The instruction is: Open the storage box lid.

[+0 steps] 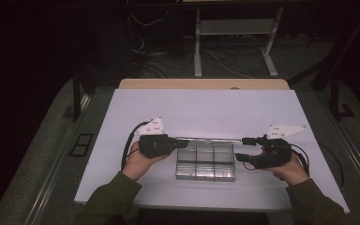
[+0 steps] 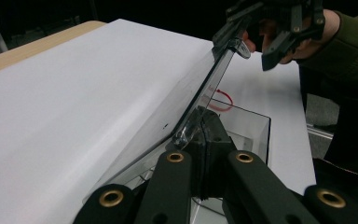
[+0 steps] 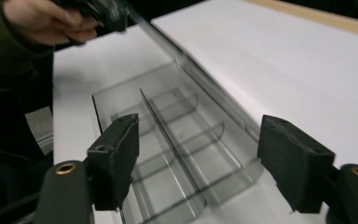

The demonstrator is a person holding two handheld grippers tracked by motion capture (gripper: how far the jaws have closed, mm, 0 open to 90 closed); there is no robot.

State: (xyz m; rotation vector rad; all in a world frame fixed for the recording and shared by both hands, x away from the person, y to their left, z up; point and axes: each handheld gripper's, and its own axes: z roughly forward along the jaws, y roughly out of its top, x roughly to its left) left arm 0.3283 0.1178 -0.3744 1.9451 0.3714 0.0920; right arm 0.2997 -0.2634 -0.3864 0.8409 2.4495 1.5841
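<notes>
High view above, facing forward-down; gripper views close, opposed, sharing the clear box [image 1: 205,161].

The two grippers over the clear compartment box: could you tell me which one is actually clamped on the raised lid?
The left gripper: its jaws are shut on the corner of the lid of the clear box. The right gripper has open jaws with nothing between the pads.

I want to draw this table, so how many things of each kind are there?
Clear plastic compartment box with raised clear lid: 1
Hand-held black claws: 2, left, right
White table sheet: 1
Total: 4
</notes>
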